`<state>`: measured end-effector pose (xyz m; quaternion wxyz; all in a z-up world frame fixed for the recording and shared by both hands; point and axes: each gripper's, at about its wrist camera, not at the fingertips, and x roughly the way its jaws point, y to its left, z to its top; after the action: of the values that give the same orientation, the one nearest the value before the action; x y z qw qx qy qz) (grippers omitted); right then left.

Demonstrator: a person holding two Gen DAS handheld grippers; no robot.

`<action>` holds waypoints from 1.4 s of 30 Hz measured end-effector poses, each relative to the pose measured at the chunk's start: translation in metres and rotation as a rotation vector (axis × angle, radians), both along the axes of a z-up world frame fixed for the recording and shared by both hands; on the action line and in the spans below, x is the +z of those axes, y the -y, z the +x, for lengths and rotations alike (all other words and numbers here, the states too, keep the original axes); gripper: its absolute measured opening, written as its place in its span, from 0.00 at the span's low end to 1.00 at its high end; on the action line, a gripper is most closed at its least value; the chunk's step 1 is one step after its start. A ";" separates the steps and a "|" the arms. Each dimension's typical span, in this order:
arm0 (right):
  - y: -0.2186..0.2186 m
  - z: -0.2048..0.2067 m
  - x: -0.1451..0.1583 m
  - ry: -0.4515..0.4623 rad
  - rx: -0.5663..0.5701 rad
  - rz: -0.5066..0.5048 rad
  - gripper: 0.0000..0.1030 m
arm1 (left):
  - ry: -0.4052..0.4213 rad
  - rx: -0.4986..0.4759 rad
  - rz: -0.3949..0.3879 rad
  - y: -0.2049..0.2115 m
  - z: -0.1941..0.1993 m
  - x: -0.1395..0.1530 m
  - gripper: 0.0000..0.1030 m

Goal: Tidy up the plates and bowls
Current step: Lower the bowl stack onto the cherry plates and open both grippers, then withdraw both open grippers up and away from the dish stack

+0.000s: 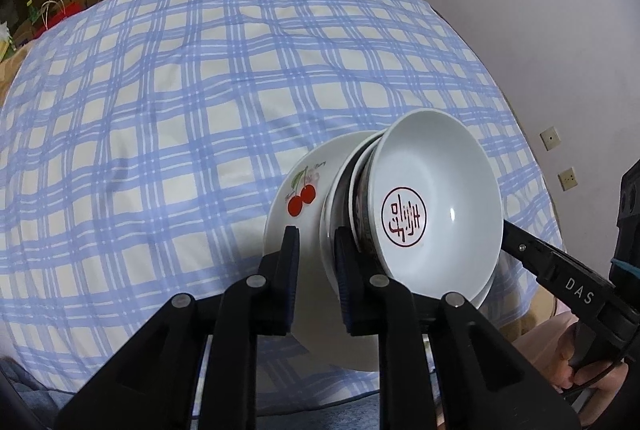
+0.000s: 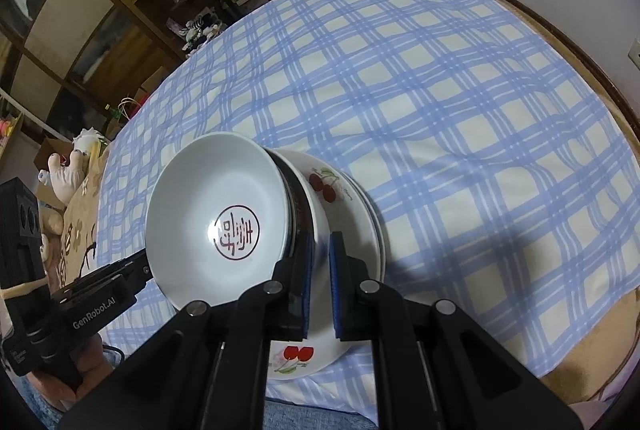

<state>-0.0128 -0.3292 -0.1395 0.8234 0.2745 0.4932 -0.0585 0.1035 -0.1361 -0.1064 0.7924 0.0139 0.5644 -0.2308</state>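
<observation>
A blue-checked cloth hides the bench. Near its front edge sits the cherry plate, under the stacked bowls. The left tool stands slightly apart astride the plate rim; the right tool pinches the lower bowl's rim, contact partly hidden.

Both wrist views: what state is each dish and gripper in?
Seal bowl: nested on top of the stack.
Patterned bowl: nested beneath it.
White bowl: lowest bowl of the stack.
Cherry plate: lying under the bowls.
Left gripper: slightly open around white bowl's rim.
Right gripper: shut on white bowl's rim.
</observation>
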 end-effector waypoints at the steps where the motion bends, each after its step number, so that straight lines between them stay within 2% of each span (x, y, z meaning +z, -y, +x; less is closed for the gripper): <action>1: 0.000 0.000 0.000 -0.001 0.004 -0.007 0.09 | 0.004 -0.004 0.006 0.001 0.000 0.000 0.19; 7: -0.002 0.000 0.001 -0.001 0.005 0.000 0.09 | -0.008 -0.034 0.034 0.001 0.001 0.001 0.19; 12: 0.000 0.001 0.000 -0.009 0.011 0.008 0.13 | -0.028 -0.044 0.044 -0.002 0.005 -0.001 0.27; 15: 0.003 0.001 -0.001 -0.010 0.009 0.009 0.17 | -0.021 -0.047 0.076 -0.004 0.006 -0.001 0.41; 18: 0.009 -0.001 0.003 0.002 -0.010 -0.005 0.23 | 0.047 -0.043 0.113 -0.008 0.003 0.007 0.58; 20: 0.015 -0.003 0.013 0.019 -0.029 -0.030 0.39 | 0.098 -0.032 0.108 -0.013 0.003 0.017 0.72; 21: 0.018 -0.003 0.016 0.018 -0.031 -0.037 0.49 | 0.111 -0.022 0.099 -0.017 0.004 0.023 0.73; 25: 0.025 -0.008 0.035 0.038 -0.012 -0.056 0.54 | 0.146 0.037 0.096 -0.036 0.006 0.040 0.73; 27: 0.026 -0.014 0.046 0.060 -0.010 -0.077 0.72 | 0.188 0.061 0.101 -0.046 0.001 0.050 0.75; 30: 0.024 -0.027 0.063 0.111 -0.005 -0.120 0.86 | 0.248 0.086 0.077 -0.059 -0.011 0.069 0.81; 36: 0.017 -0.053 0.091 0.206 -0.002 -0.150 0.99 | 0.386 0.135 0.059 -0.080 -0.044 0.103 0.88; 42: 0.000 -0.081 0.115 0.329 0.027 -0.219 1.00 | 0.495 0.163 0.023 -0.094 -0.076 0.118 0.89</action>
<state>-0.0939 -0.3287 -0.0245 0.9186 0.1823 0.3462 -0.0551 0.0276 -0.0425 0.0116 0.9221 0.0337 0.3552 -0.1494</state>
